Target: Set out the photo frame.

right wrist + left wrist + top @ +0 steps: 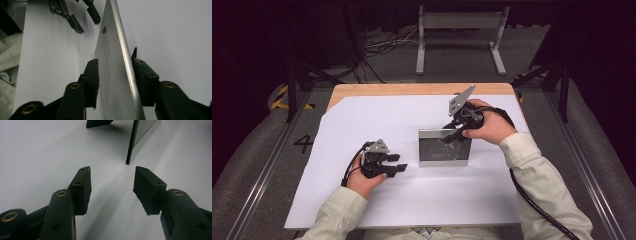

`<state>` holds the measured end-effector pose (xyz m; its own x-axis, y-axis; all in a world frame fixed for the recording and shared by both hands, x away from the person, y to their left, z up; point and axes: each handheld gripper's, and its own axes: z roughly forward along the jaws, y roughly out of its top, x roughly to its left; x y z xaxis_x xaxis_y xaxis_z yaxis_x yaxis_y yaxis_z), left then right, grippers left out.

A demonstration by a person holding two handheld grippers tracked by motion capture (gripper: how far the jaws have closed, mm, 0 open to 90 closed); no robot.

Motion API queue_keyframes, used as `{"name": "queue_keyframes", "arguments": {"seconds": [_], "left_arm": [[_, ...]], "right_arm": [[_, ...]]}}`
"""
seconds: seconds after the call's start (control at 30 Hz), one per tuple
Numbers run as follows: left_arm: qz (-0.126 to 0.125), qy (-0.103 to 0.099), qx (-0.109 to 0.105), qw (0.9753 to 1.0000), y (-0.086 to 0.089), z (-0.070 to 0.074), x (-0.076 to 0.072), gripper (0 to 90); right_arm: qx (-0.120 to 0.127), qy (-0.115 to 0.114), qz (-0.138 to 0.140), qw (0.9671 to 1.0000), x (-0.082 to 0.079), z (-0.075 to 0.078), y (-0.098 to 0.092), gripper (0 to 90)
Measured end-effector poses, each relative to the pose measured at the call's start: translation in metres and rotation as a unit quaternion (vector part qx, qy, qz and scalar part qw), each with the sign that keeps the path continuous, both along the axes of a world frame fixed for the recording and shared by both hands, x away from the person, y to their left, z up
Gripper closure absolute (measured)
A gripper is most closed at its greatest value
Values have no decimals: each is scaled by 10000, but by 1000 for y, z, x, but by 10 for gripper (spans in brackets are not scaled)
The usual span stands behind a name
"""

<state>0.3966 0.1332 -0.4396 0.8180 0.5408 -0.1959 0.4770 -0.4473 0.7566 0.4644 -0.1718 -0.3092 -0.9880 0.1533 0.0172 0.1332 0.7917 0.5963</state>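
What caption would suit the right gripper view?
Right gripper closing its jaws around the top edge of an upright mirror.

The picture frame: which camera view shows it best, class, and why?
The high view: the whole frame stands on the sheet, its top edge between the right gripper jaws. The right gripper view shows that edge close; the left gripper view, one side edge.
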Motion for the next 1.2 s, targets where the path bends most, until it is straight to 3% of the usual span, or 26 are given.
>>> {"name": "queue_keyframes", "arguments": {"seconds": [0.23,0.37,1.2], "left_arm": [[-13,-4,13,10000,1,1,0,484],[9,-16,-3,10000,2,2,0,480],[-27,-47,3,10000,1,5,1,462]], "right_arm": [[175,-253,-200,9993,-3,7,-6,392],[316,-334,-350,9983,-5,11,-14,355],[644,-570,-1074,9905,-29,20,-80,308]]}}
